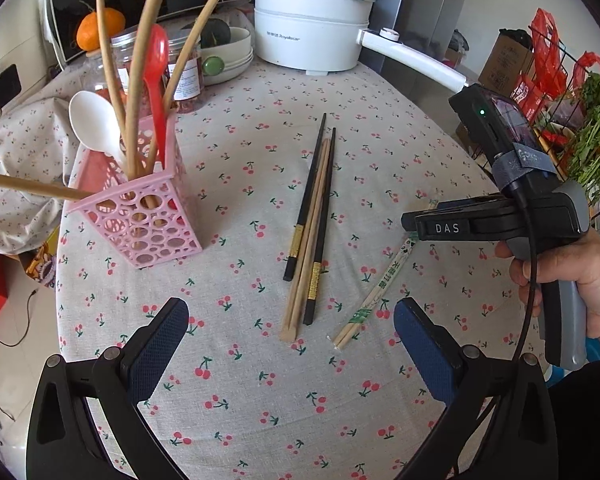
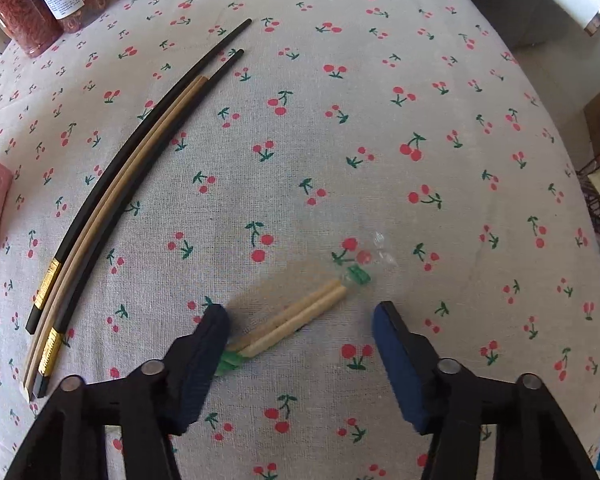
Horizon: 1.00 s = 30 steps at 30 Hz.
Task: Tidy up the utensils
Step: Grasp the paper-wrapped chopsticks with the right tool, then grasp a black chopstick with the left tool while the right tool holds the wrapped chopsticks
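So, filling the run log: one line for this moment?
left gripper: open, idle | right gripper: open around wrapped chopsticks | pink holder: partly filled

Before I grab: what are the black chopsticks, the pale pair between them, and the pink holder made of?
Black chopsticks: smooth and dark with gold bands, probably lacquered wood or plastic. Pale pair: matte tan, likely bare wood or bamboo. Pink holder: moulded plastic, judging by its punched round holes.

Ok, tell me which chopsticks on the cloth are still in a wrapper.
The short pale pair lying apart to the right, under the right gripper: clear sleeve with green print. The black pair and the bare wooden pair between them have none.
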Motion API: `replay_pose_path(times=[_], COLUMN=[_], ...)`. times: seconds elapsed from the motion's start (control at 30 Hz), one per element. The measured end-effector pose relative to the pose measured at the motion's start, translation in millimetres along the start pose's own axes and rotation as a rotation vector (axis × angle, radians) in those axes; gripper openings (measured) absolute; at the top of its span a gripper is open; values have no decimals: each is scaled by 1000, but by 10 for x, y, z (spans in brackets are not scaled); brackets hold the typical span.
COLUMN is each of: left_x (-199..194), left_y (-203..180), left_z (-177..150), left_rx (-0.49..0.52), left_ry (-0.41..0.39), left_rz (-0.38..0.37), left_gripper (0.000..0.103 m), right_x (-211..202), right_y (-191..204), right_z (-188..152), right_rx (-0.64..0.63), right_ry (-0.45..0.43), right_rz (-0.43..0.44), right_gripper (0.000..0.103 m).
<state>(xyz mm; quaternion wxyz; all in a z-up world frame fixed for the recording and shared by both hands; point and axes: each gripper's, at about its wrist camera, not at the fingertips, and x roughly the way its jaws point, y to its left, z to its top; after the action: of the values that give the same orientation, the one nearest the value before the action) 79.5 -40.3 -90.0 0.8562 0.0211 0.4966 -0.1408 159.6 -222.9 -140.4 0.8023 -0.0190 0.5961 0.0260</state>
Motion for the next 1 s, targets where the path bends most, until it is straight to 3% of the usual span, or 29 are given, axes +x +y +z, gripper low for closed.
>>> replay_pose_path(times=[0.03,0.1,0.2,0.43,0.73,0.9,1.0], left_x=[6,23,68,208,589,925,1143], left_y=[-36,-116,-220,-363,-567,-506,-373], left_z=[18,54,102,253,650,1046,1209], left_rx=[1,5,12,42,106,39,-30], left_ry=[-3,-9,-10,32,122,120,129], left_rz=[-6,-16,-24,-6,88,159,149], left_gripper=[103,103,103,103,101,79,54], right_x=[-11,-24,-37,-275,-509,-474,-463], right_y=[-78,-249,-558,-814,-946,-959,-964], right_z=[2,-1,-7,-145,-34,19,40], right_rx=[2,15,56,95,170,185,179], right_ry=[-2,-1,3,-48,-121,-118,-121], right_rz=[7,31,99,175,282,303,301], right_gripper=[43,17,4,3,4,4,4])
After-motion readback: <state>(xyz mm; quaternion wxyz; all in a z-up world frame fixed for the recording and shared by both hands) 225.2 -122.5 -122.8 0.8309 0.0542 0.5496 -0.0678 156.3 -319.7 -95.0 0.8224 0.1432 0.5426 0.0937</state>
